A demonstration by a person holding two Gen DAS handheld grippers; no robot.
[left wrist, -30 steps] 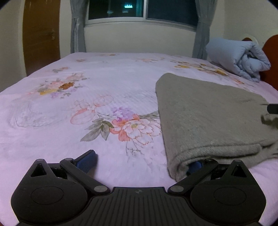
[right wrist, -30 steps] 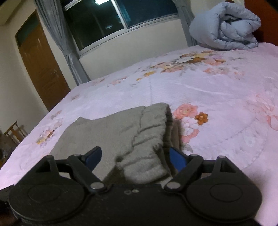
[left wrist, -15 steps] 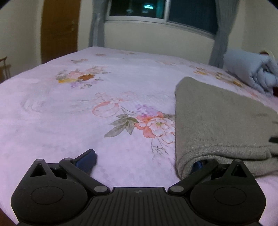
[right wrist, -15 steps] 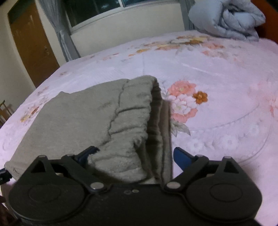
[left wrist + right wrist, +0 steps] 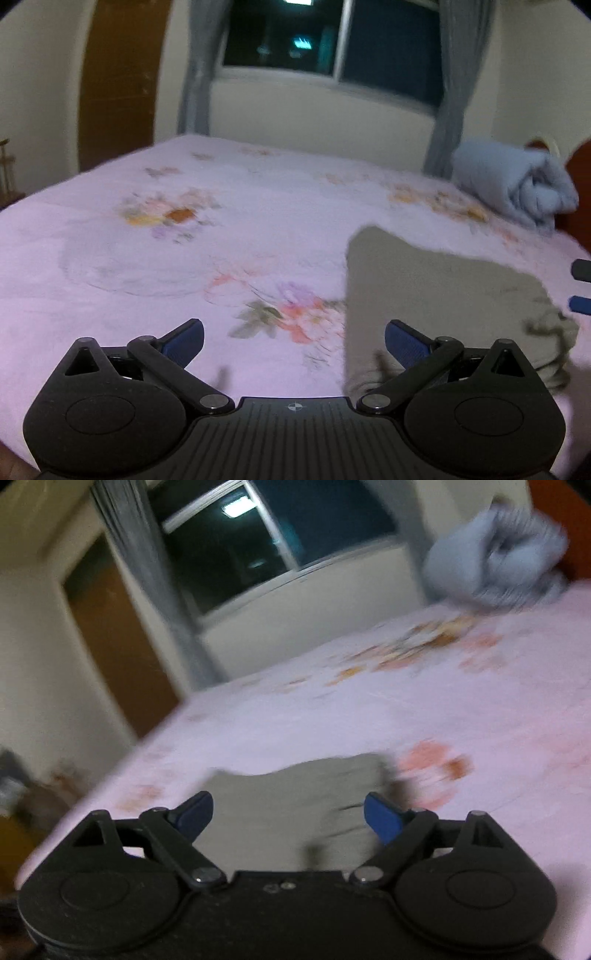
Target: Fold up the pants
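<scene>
Basically both views blurred. Pants (image 5: 436,295), grey, lay folded on bed (image 5: 221,236) w/ pink floral sheet, toward its right side. L gripper (image 5: 293,339) was above sheet, jaws spread wide, nothing between; its right finger over pants' near left edge, contact unclear. R gripper (image 5: 286,812) hung above pants (image 5: 295,797), jaws wide, empty. Its tips (image 5: 581,288) showed at right edge of left view. Rolled blue duvet (image 5: 517,184) sat at far right of bed.

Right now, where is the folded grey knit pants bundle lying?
The folded grey knit pants lie on the pink floral bedsheet, right of centre in the left wrist view, beside the printed flower and nearer than the rolled blue quilt.
</scene>
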